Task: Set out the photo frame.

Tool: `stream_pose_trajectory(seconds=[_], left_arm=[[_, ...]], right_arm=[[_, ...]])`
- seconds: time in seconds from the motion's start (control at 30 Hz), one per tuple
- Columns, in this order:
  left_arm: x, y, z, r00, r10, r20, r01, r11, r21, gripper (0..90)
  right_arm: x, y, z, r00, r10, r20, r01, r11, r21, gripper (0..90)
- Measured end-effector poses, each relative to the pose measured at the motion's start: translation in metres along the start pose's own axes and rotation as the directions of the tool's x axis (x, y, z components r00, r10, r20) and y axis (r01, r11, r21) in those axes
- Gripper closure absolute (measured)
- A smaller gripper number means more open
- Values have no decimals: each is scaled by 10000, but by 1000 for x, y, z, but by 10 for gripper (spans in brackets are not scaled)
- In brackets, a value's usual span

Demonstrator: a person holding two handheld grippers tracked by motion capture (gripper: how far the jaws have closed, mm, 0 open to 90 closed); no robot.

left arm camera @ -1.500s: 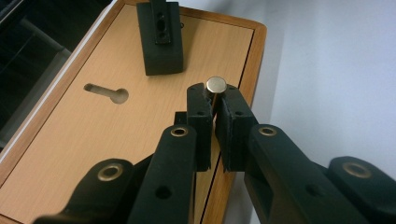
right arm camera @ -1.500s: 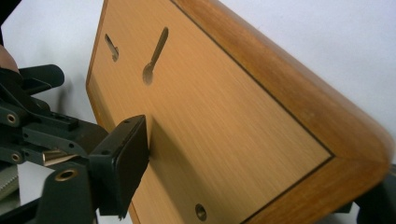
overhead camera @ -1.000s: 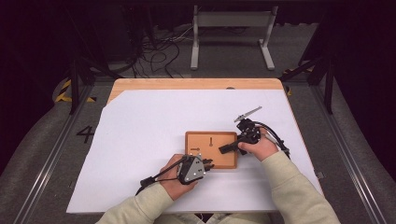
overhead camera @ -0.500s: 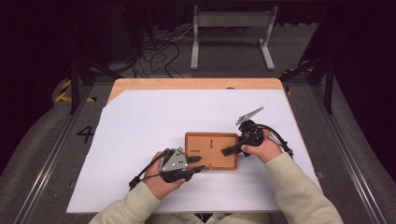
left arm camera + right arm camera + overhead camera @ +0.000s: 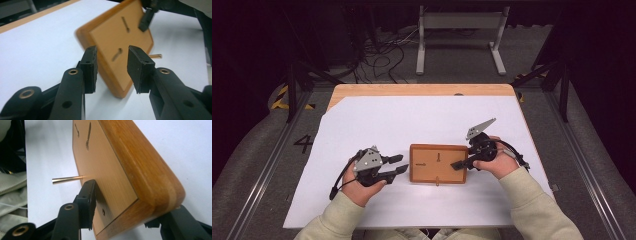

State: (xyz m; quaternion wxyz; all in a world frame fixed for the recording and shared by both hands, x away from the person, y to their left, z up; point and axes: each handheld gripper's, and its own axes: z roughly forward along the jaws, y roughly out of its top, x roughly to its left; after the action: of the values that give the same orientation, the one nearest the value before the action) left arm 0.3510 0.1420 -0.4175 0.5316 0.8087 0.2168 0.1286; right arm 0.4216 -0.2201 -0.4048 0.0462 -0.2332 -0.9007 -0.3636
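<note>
White paper (image 5: 412,125) is covering most of the bench (image 5: 422,90), whose bare wooden strip is showing along the far edge in the high view. Starting at nine o'clock from the middle of the sheet, the left hand-held gripper (image 5: 398,164) is lying in a cream-sleeved hand, pointing toward three o'clock. Its jaws are standing spread, having just been opening, with nothing between them; they are stopping just short of the near left edge of the wooden tray (image 5: 438,163). In the left gripper view the left hand-held gripper (image 5: 111,68) is framing that tray (image 5: 107,42) in the gap, and two small dark slots are showing on the tray's pale inner panel.

The tray is sitting flat on the paper, at about five o'clock from the sheet's centre. A thin brass pin (image 5: 67,179) is sticking out from its near edge, toward six o'clock in the high view.

At three o'clock of the tray, the right hand-held gripper (image 5: 459,164) is reaching in across the right rim. In the right gripper view the right hand-held gripper (image 5: 120,205) is straddling a corner of the tray, one jaw over the inner panel and one outside the thick rounded rim. These jaws have just been closing, and whether the pads are already pressing on the wood I cannot tell.
</note>
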Motion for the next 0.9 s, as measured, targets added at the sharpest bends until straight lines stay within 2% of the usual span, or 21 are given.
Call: stream_pose_trajectory(seconds=[0.2,0.33,0.37,0.4,0.47,0.5,0.53,0.6,0.67,0.7,0.73,0.87,0.9], left_arm=[[19,-9,-5,9962,-450,-749,456,9989,55,599],[24,-11,-5,9942,-615,-883,625,9980,87,597],[24,-11,-5,9942,-615,-883,625,9980,87,596],[25,-13,-4,9936,-672,-904,687,9975,146,594],[25,-14,-4,9932,-736,-907,754,9970,164,593],[25,-14,-4,9932,-736,-907,754,9970,164,592],[27,-14,-3,9930,-737,-921,757,9970,180,592],[28,-16,-3,9922,-829,-926,856,9960,247,592],[29,-17,-2,9923,-852,-901,881,9957,286,591],[28,-18,-2,9918,-913,-897,945,9950,321,591],[28,-18,-1,9918,-916,-896,949,9949,338,591],[28,-19,1,9927,-868,-833,908,9948,452,590],[28,-19,1,9927,-868,-833,908,9948,452,590]], right_arm=[[13,-1,-4,9945,-984,352,978,9950,198,559],[23,-2,-6,9812,-1848,559,1828,9824,378,582],[23,-2,-6,9812,-1848,559,1828,9824,378,582],[28,-3,-7,9702,-2314,721,2277,9721,557,593],[34,-3,-8,9614,-2616,856,2565,9643,662,598],[34,-3,-8,9614,-2616,856,2565,9643,662,598],[36,-4,-8,9567,-2767,907,2709,9599,716,602],[44,-6,-9,9383,-3281,1088,3192,9432,919,620],[49,-7,-9,9301,-3479,1177,3371,9359,1025,631],[49,-7,-9,9301,-3479,1177,3371,9359,1025,631],[54,-8,-9,9230,-3652,1214,3530,9290,1114,647],[61,-11,-10,9126,-3878,1296,3743,9199,1169,665],[61,-11,-10,9126,-3878,1296,3743,9199,1169,665]])
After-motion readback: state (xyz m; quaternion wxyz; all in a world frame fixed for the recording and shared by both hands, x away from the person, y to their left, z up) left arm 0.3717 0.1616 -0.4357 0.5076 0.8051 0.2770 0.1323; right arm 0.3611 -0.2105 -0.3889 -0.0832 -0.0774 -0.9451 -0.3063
